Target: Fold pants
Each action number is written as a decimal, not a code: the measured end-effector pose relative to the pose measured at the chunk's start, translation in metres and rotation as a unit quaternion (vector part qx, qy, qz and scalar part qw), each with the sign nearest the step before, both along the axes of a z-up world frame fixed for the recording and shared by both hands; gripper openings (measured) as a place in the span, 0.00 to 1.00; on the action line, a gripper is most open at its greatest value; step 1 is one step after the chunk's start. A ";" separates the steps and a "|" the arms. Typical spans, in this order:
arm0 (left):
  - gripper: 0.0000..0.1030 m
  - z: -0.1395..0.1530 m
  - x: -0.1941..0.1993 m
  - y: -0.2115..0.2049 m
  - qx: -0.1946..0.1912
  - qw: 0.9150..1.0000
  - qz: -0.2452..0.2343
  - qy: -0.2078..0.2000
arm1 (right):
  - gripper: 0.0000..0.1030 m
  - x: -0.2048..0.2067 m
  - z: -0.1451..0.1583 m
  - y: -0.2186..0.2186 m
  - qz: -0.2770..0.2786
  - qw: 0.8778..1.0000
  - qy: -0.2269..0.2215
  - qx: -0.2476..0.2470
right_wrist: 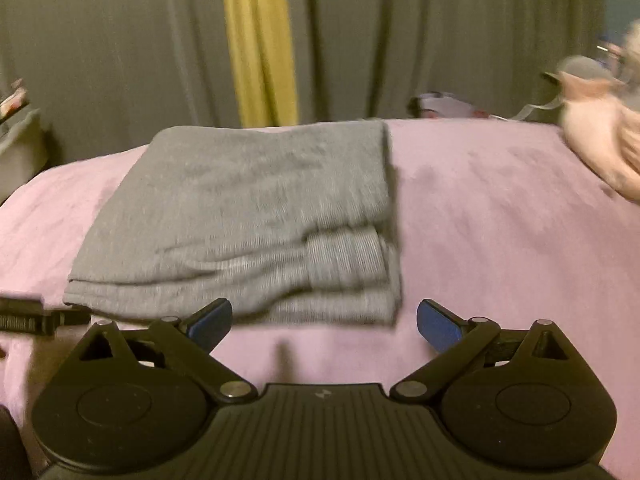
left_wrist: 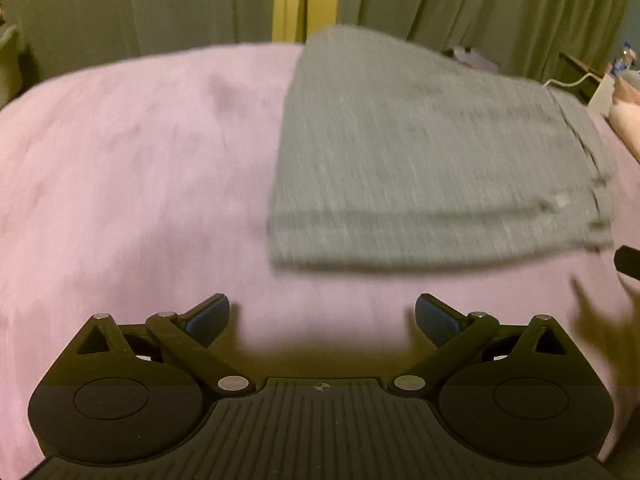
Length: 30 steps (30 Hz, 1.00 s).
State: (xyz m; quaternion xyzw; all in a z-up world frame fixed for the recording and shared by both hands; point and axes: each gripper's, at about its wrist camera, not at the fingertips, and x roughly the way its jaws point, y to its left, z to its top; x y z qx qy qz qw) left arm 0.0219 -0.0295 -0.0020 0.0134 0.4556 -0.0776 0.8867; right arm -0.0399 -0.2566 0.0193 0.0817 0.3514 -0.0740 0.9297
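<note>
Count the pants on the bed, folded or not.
1. The grey folded pants lie on the pink bed cover, just ahead of the open right gripper and ahead-right of the open left gripper. No others show.

Pink bedspread (left_wrist: pixel 120 184) covering the bed, grey-green curtains (right_wrist: pixel 100 52) hanging behind it, yellow strip (right_wrist: pixel 260 48) showing between the curtains, blurred pale pink bundle (right_wrist: pixel 600 140) at the bed's far right edge, white cable (left_wrist: pixel 570 79) beyond the bed.
</note>
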 end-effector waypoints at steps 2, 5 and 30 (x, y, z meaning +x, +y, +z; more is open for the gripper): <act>0.99 -0.004 -0.021 -0.002 -0.008 1.000 0.007 0.008 | 0.96 -0.017 0.002 0.005 -0.004 1.000 0.000 0.022; 0.99 -0.003 -0.045 -0.007 -0.010 1.000 0.009 0.006 | 0.96 -0.030 0.010 0.009 0.002 0.999 -0.011 0.054; 0.99 0.003 -0.062 0.000 -0.009 0.997 0.052 -0.053 | 0.96 -0.036 -0.010 0.050 -0.033 0.998 0.016 -0.050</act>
